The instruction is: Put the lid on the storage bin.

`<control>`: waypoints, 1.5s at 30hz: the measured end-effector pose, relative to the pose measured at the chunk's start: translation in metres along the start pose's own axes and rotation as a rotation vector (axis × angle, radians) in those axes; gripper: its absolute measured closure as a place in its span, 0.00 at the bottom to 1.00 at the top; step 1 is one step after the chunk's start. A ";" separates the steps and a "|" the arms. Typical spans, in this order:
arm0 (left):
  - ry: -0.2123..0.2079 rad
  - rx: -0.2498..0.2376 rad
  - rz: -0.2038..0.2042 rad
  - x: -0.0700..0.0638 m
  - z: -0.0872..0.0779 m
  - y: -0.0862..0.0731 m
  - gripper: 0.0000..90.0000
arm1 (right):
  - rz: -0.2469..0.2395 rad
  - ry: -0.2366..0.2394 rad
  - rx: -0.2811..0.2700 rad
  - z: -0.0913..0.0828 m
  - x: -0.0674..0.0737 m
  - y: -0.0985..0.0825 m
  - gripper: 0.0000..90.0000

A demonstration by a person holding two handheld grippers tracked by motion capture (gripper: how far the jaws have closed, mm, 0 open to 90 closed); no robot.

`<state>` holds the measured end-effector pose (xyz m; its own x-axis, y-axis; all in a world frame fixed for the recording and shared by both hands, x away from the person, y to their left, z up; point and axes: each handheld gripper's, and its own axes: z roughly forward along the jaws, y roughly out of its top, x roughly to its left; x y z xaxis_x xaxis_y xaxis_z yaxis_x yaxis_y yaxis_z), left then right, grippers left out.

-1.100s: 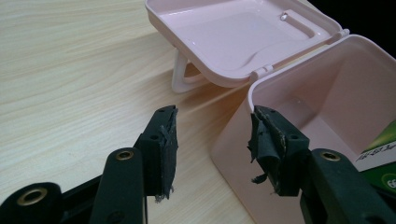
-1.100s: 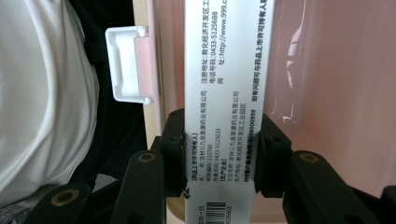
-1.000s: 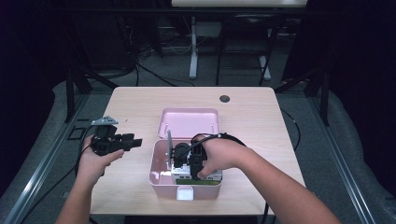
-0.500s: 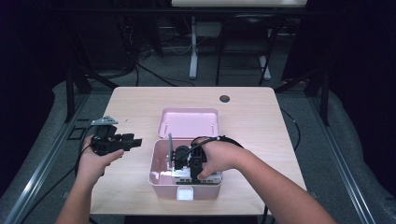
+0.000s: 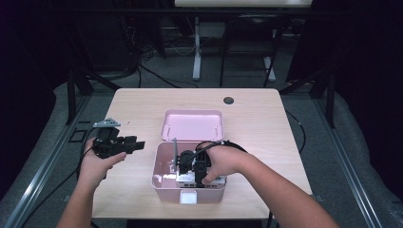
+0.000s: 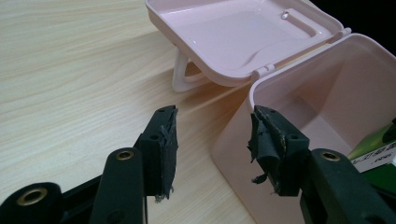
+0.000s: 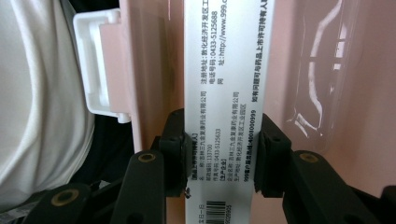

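Observation:
An open pink plastic box (image 5: 159, 164) stands near the table's front edge, its lid (image 5: 192, 124) folded back flat behind it. My right gripper (image 5: 190, 172) reaches down inside the box, shut on a white medicine carton (image 7: 224, 84) with black print; both pads press its long sides (image 7: 223, 154). The carton stands close to the box's pink wall (image 7: 308, 70). My left gripper (image 5: 138, 143) hovers left of the box, open with nothing between its jaws (image 6: 212, 135). Past the box's near wall (image 6: 233, 154), the lid (image 6: 243, 32) and a green-and-white pack (image 6: 378, 154) show.
A small black round thing (image 5: 228, 100) lies at the table's far right. The box's white latch (image 5: 188, 196) hangs at its front, seen also (image 7: 100, 70) beside the person's white clothing (image 7: 42, 93). Bare wood (image 5: 119, 109) stretches left of and behind the box.
My right gripper has sunk a little deeper into the pink box with the carton still in its jaws. The left gripper has stayed where it was.

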<state>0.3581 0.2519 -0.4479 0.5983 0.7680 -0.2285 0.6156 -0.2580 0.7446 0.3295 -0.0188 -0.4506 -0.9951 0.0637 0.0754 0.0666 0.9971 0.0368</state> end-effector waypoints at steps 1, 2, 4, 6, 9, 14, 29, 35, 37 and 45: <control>0.000 -0.001 0.000 0.000 0.000 0.000 0.57 | -0.004 -0.002 0.002 0.001 0.000 0.000 0.69; 0.000 -0.001 0.000 0.000 0.000 0.000 0.57 | -0.003 -0.002 0.004 0.002 0.000 0.000 0.69; 0.000 -0.003 0.001 0.000 0.000 0.000 0.56 | -0.004 0.000 0.005 0.003 0.000 0.000 0.69; -0.001 -0.002 0.001 0.000 -0.001 0.000 0.56 | -0.005 0.000 0.005 0.004 -0.001 0.000 0.69; -0.001 -0.002 0.001 0.000 0.000 0.000 0.56 | -0.005 -0.001 0.004 0.006 -0.001 -0.001 0.69; 0.000 -0.001 0.001 0.000 0.000 0.000 0.56 | -0.002 -0.003 0.001 0.010 -0.001 -0.002 0.69; 0.000 -0.001 0.002 0.000 0.000 0.000 0.56 | -0.010 -0.002 0.008 0.017 -0.002 -0.001 0.69; -0.001 0.002 0.001 0.000 0.000 0.000 0.56 | -0.012 0.001 0.001 0.018 -0.002 -0.003 0.68; -0.001 0.002 0.001 0.000 0.000 0.000 0.57 | -0.011 0.002 0.000 0.019 -0.002 -0.002 0.68; -0.001 0.001 0.001 0.000 0.000 0.000 0.56 | -0.017 0.002 0.005 0.022 -0.002 -0.002 0.68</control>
<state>0.3579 0.2516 -0.4479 0.5997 0.7671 -0.2280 0.6152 -0.2598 0.7443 0.3298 -0.0200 -0.4724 -0.9959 0.0470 0.0771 0.0497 0.9982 0.0331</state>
